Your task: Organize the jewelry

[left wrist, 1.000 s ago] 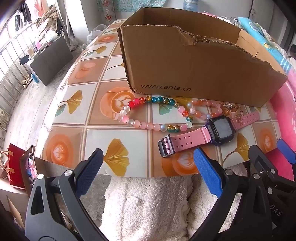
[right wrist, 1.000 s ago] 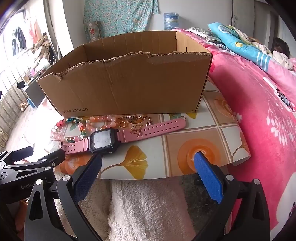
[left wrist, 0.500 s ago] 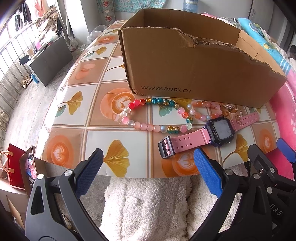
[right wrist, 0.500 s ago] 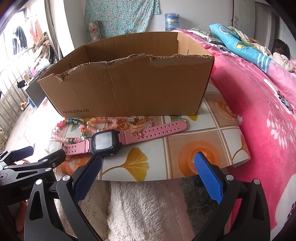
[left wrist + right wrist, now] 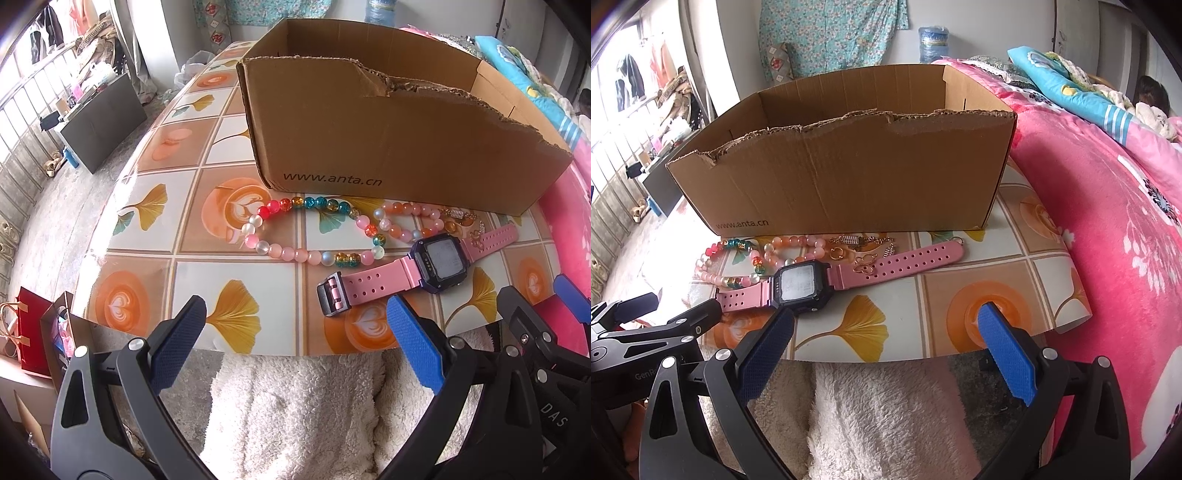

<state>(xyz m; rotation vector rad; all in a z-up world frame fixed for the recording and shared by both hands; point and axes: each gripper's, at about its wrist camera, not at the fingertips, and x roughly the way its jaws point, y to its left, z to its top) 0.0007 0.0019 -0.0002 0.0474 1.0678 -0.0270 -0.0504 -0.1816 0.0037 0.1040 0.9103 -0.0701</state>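
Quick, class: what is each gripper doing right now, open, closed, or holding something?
Left gripper: open, holding nothing, near the table edge.
Right gripper: open, holding nothing, just short of the pink watch.

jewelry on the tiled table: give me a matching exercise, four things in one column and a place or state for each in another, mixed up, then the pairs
Things
1. pink-strapped digital watch
2. brown cardboard box
3. multicoloured glass bead bracelet
4. small gold clover charm

Places or states
A. lying on the watch's perforated strap
B. farthest left of the jewelry, in a loop on the table
C. standing behind all the jewelry, torn top edge
D. laid flat and unbuckled, nearest the open grippers

Pairs: 1-D, 2-C, 3-B, 4-A
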